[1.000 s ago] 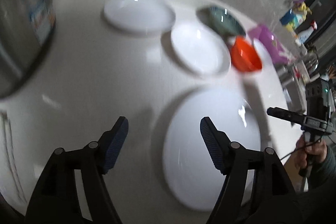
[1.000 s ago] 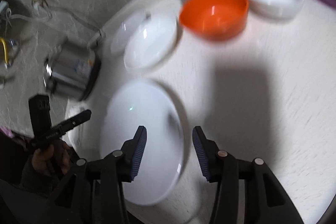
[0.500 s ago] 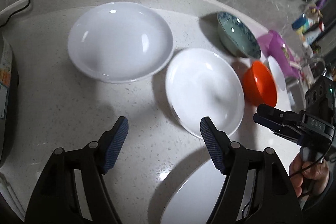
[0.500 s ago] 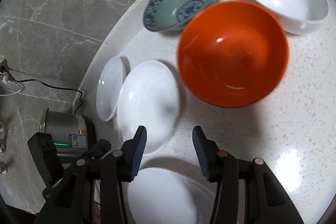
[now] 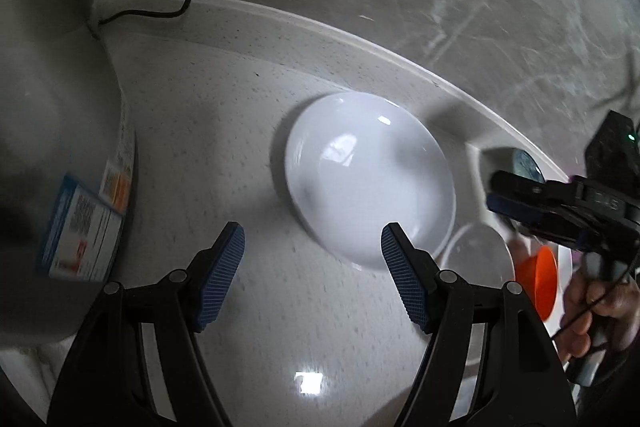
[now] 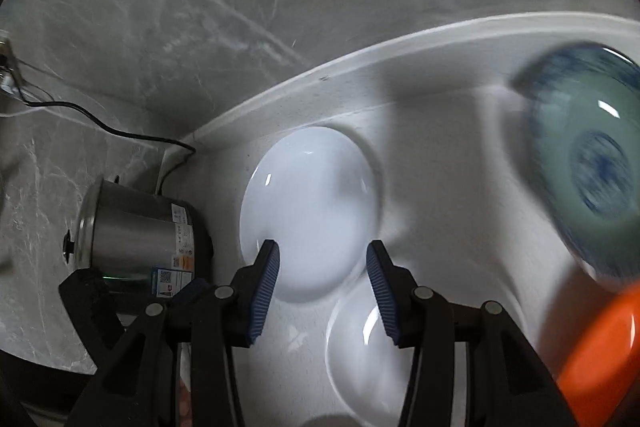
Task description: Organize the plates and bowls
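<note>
Both of your claws swept across the bench (image 5: 224, 115) toward its back edge, past the big front plate. Largest, the steel cooker (image 6: 136, 227) stood left. Your left claw (image 5: 312, 259) hung open before the white deep plate (image 5: 372, 175); your right claw (image 6: 322, 267) gaped empty above it, the blue-patterned bowl (image 6: 588, 163) beside.

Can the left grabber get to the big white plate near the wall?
Probably yes. The left gripper is open and empty, the white plate lies just ahead with only bare counter between. The right gripper hovers alongside.
</note>
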A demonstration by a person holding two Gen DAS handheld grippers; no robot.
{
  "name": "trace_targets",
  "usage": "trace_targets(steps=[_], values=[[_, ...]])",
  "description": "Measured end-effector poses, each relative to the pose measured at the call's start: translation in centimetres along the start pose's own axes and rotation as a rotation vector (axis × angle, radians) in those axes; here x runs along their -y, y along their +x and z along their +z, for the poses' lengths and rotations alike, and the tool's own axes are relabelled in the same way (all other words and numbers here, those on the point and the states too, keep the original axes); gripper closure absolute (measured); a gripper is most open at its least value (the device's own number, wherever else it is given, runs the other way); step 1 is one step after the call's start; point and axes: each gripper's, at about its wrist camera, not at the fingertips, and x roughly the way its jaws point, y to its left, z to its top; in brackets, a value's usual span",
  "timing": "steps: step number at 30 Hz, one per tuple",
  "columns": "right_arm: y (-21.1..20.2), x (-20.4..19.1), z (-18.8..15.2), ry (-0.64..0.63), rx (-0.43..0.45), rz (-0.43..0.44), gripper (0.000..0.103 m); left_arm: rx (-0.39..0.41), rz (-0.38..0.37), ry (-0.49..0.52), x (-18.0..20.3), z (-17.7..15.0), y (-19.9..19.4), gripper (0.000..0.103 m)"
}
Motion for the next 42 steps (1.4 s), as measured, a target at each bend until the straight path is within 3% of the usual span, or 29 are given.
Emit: trace_targets(steps=[6,16,21,23,24,29,37,42], values=[[3.8,1.0,3.6,-0.001,-0.087,-0.018,0.053,-0.065,0.005,0.008,-1.0,2.7,3.2,0.034],[5.9,2.1,4.1,-0.041,-0.124,-0.082,0.053,-0.125,0.048,0.022,-1.9,4.8,7.3,0.035],[6.2,2.4,4.1,-0.05,-0.11,-0.079,0.061,-0.141,0.037,0.03,-2.0,4.7,8.3,0.069],[6.7,1.9,3.9,-0.073,-0.119,-0.086,0.081,-0.134,0.038,0.047,-1.7,4.7,8.6,0.079],[6.9,1.6,3.8,-0.082,-0.126,-0.093,0.084,-0.135,0.034,0.046,-1.5,4.8,8.7,0.082],[7.0,1.9,3.3,-0.087,-0.116,-0.115,0.094,-0.131,0.03,0.062,-1.5,5.0,8.9,0.089],[6.4,1.4,3.3,-0.114,-0.075,-0.155,0.094,-0.125,0.023,0.089,-0.4,4.6,8.8,0.09],[5.1,1.2,3.1,-0.107,-0.051,-0.143,0.094,-0.09,0.02,0.102,0.7,4.1,6.7,0.09]])
